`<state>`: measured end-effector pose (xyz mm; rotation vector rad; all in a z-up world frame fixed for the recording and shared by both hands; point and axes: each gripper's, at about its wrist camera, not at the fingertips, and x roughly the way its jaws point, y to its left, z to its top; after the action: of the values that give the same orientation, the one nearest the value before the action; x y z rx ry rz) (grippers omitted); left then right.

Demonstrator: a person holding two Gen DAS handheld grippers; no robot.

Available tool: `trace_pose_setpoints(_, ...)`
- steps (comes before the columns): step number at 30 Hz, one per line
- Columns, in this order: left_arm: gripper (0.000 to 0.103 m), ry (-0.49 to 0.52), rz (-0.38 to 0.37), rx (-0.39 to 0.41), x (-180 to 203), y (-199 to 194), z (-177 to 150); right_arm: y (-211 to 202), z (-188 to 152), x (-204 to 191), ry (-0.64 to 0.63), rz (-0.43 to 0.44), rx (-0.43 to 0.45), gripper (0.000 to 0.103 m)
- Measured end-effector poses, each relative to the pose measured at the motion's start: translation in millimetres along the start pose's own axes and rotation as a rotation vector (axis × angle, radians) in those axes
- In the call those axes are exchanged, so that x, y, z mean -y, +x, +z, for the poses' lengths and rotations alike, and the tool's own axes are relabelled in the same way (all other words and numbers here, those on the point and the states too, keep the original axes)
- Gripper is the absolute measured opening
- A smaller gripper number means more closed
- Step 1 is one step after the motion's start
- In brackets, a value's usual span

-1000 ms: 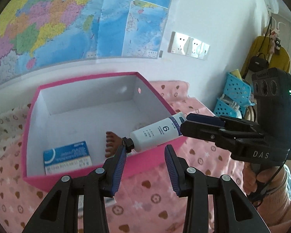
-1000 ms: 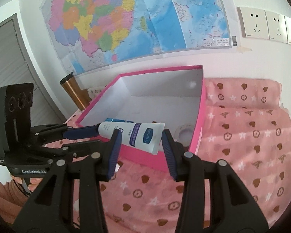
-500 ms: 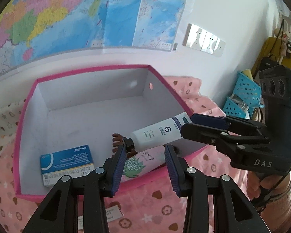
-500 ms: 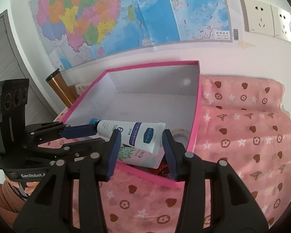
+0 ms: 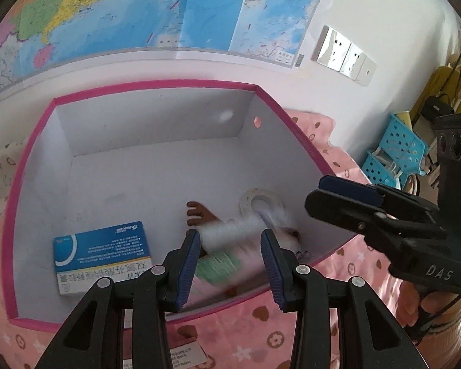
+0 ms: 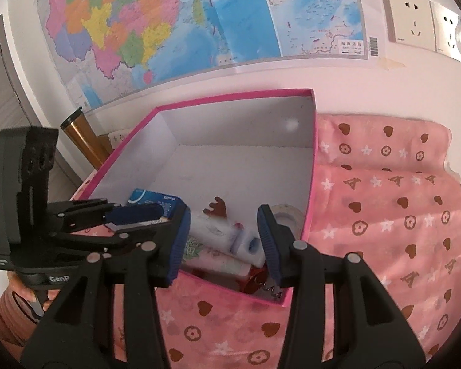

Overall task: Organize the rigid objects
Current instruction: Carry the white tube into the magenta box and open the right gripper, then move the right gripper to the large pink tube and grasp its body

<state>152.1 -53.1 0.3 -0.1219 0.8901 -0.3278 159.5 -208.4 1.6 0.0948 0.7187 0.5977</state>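
A pink box [image 5: 156, 84] with white inside stands on the pink cloth; it also shows in the right wrist view [image 6: 233, 96]. The white tube [image 5: 230, 230], motion-blurred, is inside the box on a pink-green tube [image 5: 221, 266]; it also shows in the right wrist view [image 6: 227, 240]. A blue-white carton [image 5: 101, 255], a brown antler piece [image 5: 199, 213] and a tape roll [image 5: 261, 201] lie in the box too. My left gripper [image 5: 230, 264] is open and empty above the box's near wall. My right gripper [image 6: 222, 243] is open and empty above the box.
A patterned pink cloth [image 6: 384, 215] covers the surface. A map [image 6: 169, 24] and wall sockets [image 6: 415, 21] are behind the box. A gold tumbler [image 6: 83, 141] stands left of it. Blue baskets [image 5: 396, 150] are at far right. A paper card [image 5: 172, 356] lies before the box.
The white tube left both grippers and dropped into the box onto the pink-green tube. Both grippers opened wider and moved closer above the box.
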Motion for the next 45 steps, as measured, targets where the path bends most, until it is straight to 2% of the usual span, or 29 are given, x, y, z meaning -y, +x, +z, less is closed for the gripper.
trace_pose_setpoints(5, 0.041, 0.013, 0.002, 0.033, 2, -12, -5, -7, -2, 0, 0.006, 0.011, 0.011, 0.047)
trace_pose_setpoints(13, 0.043, 0.084, -0.021, 0.128, 14, -55, -23, -35, -17, 1, 0.021, 0.062, 0.044, 0.047)
trace_pose_setpoints(19, 0.044, 0.133, -0.045, 0.174, 21, -86, -49, -56, -38, 4, 0.049, 0.115, 0.053, 0.048)
trace_pose_setpoints(21, 0.047, 0.148, -0.046, 0.175, 23, -93, -60, -62, -47, 5, 0.057, 0.137, 0.047, 0.048)
trace_pose_setpoints(24, 0.049, 0.151, -0.043, 0.159, 23, -98, -80, -67, -66, 6, 0.061, 0.154, 0.022, 0.048)
trace_pose_setpoints(29, 0.049, 0.159, -0.016, 0.074, 24, -88, -118, -66, -106, 5, 0.084, 0.176, -0.068, 0.048)
trace_pose_setpoints(33, 0.049, 0.12, -0.054, 0.002, 17, -81, -139, -63, -139, 2, 0.101, 0.193, -0.155, 0.048)
trace_pose_setpoints(36, 0.049, 0.086, -0.057, -0.024, 10, -82, -151, -60, -159, 2, 0.11, 0.198, -0.211, 0.048)
trace_pose_setpoints(45, 0.049, -0.013, -0.119, -0.077, -4, -85, -179, -64, -183, 0, 0.114, 0.2, -0.277, 0.048)
